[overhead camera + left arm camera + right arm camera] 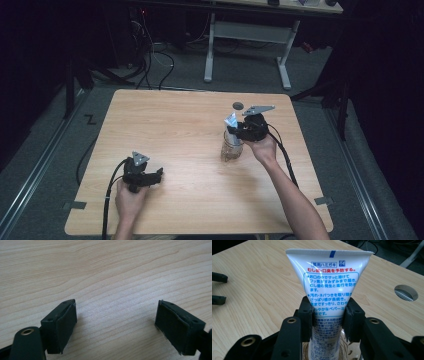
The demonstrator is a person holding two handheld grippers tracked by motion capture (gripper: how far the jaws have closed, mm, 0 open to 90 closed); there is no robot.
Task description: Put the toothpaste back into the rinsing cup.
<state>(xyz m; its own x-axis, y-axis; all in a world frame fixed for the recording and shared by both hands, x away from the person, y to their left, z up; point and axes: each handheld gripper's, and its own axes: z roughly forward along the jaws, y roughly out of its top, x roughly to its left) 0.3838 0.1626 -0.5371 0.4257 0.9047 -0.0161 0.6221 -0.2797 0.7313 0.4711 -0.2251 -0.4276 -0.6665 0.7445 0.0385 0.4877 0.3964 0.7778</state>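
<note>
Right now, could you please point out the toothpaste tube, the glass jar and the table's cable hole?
toothpaste tube (329,280), right gripper view, printed back face.
glass jar (231,150), high view, clear side wall.
cable hole (406,292), right gripper view, opening's middle.

A pale wooden table (165,125) stands on grey carpet (240,70); behind it, a white-legged desk (247,32) and tangled cables (155,55) sit in darkness.
</note>
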